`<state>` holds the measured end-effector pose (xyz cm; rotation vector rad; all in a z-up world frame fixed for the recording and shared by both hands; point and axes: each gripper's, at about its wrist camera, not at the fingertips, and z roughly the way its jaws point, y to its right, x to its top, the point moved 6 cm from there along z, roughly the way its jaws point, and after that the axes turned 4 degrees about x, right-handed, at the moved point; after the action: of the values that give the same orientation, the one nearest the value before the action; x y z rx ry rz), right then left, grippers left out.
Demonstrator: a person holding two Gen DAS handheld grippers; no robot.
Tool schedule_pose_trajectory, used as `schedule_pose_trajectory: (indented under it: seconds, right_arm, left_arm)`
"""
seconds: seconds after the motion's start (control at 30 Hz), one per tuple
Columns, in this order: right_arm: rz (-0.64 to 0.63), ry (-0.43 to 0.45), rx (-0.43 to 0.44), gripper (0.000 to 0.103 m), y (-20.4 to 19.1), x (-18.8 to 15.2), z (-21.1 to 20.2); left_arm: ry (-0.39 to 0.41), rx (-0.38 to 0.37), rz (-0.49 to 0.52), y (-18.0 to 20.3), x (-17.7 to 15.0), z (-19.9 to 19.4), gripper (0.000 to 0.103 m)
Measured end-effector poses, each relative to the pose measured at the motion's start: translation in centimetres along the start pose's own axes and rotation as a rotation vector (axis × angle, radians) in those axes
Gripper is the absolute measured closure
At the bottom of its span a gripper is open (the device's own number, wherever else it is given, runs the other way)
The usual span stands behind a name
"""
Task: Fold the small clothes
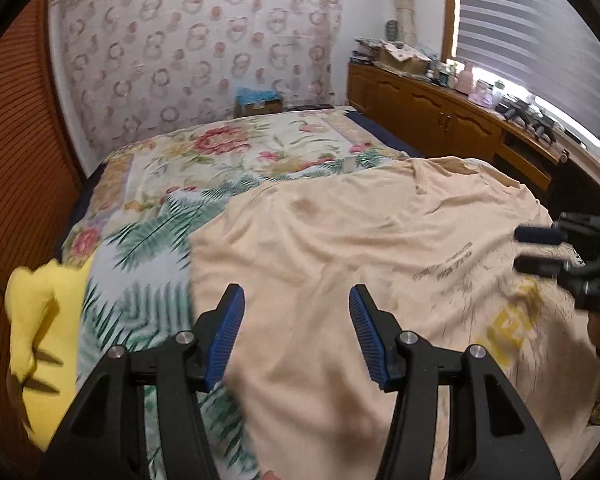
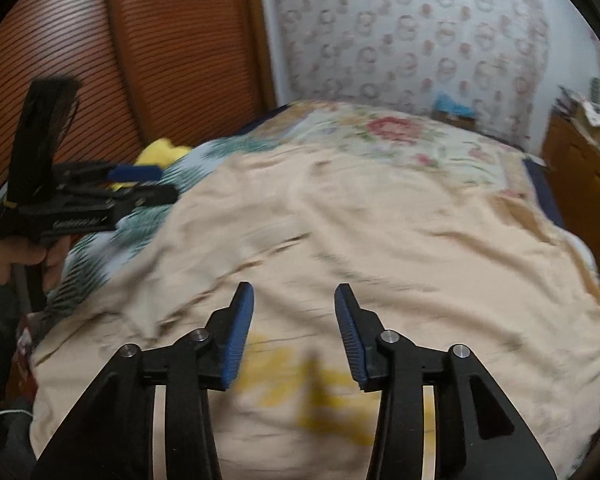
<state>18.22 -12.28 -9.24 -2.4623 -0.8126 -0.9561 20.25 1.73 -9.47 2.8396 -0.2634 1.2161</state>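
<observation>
A beige T-shirt (image 1: 340, 248) with yellow lettering lies spread on the bed; it also shows in the right wrist view (image 2: 360, 232). My left gripper (image 1: 296, 300) is open and empty, hovering over the shirt's left part near its edge. It also shows in the right wrist view (image 2: 140, 184) at the left. My right gripper (image 2: 294, 296) is open and empty above the shirt's yellow print (image 2: 316, 392). It also shows in the left wrist view (image 1: 528, 250) at the right edge. A yellow garment (image 1: 44, 332) lies to the left of the shirt.
The bed has a floral and leaf-patterned cover (image 1: 220, 160). An orange ribbed wardrobe (image 2: 140, 40) stands on the left. A wooden cabinet (image 1: 440, 112) with clutter runs under the window on the right. A box with blue cloth (image 1: 258, 100) sits behind the bed.
</observation>
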Motion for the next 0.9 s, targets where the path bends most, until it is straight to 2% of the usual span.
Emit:
schedule_pose_trajectory:
  seconds: [0.13,0.3,0.53,0.7,0.9]
  right_arm:
    - [0.052,0.027,-0.097,0.058,5.4,-0.2,-1.9]
    - [0.162,0.043,-0.198,0.057,12.4,-1.8,-5.1]
    - [0.303,0.000,-0.372,0.057,20.8,-6.1,-9.1]
    - [0.380,-0.028,-0.401,0.058,24.2,-7.9,-9.9]
    - [0.451,-0.053,-0.405,0.058,26.3,-9.1,-9.9]
  left_arm:
    - [-0.013,-0.049,0.061,2.8,2.0,2.4,0.049]
    - [-0.038,-0.109,0.114,5.4,3.1,5.0,0.049]
    - [-0.095,-0.160,0.147,7.4,2.7,7.9,0.049]
    - [-0.135,-0.184,0.161,8.1,1.8,8.6,0.049]
    - [-0.115,-0.177,0.190,8.6,1.6,8.4,0.049]
